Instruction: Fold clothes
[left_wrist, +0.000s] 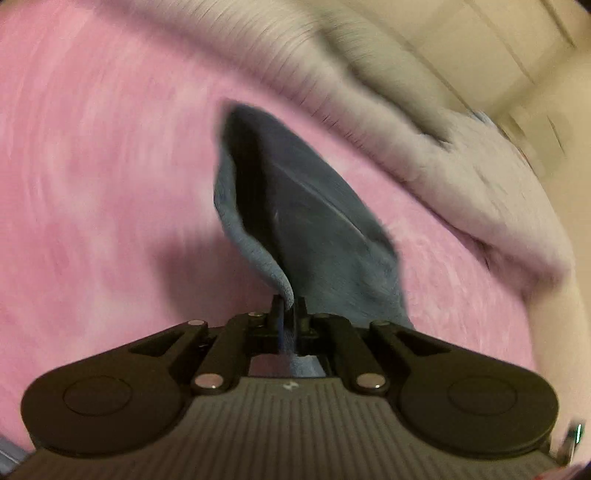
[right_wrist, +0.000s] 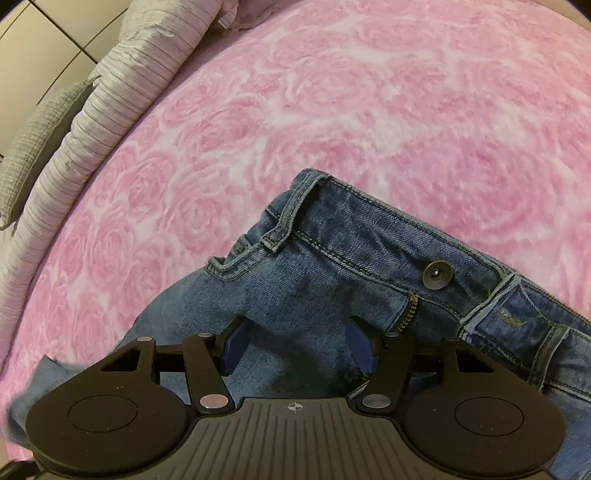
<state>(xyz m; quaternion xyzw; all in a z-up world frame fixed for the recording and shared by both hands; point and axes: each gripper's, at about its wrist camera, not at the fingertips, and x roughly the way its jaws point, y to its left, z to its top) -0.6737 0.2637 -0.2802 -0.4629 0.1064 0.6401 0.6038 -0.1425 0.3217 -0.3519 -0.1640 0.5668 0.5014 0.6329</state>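
Two tongs work over one pair of blue denim jeans (right_wrist: 332, 266) that lies on a bed covered by a pink plush blanket with a rose pattern (right_wrist: 332, 92). In the right wrist view the jeans' waistband runs across the blanket, with a dark metal button (right_wrist: 437, 274) on it and a brass zipper (right_wrist: 409, 310) just below that button. The right tongs (right_wrist: 297, 343) hover just above the denim to the left of the zipper, their blue-padded fingers (right_wrist: 236, 347) spread wide apart with nothing between them. Past the blanket's far left edge lies a pale striped pillow (right_wrist: 122, 85), with a grey knitted cushion (right_wrist: 33, 147) beside it.

In the left wrist view, which is blurred, the left tongs (left_wrist: 290, 306) are pinched tight on a fold of the jeans' cloth (left_wrist: 314, 229), which rises away from the fingers above the pink blanket (left_wrist: 92, 166). The pale pillow (left_wrist: 480, 177) lies beyond the blanket there.
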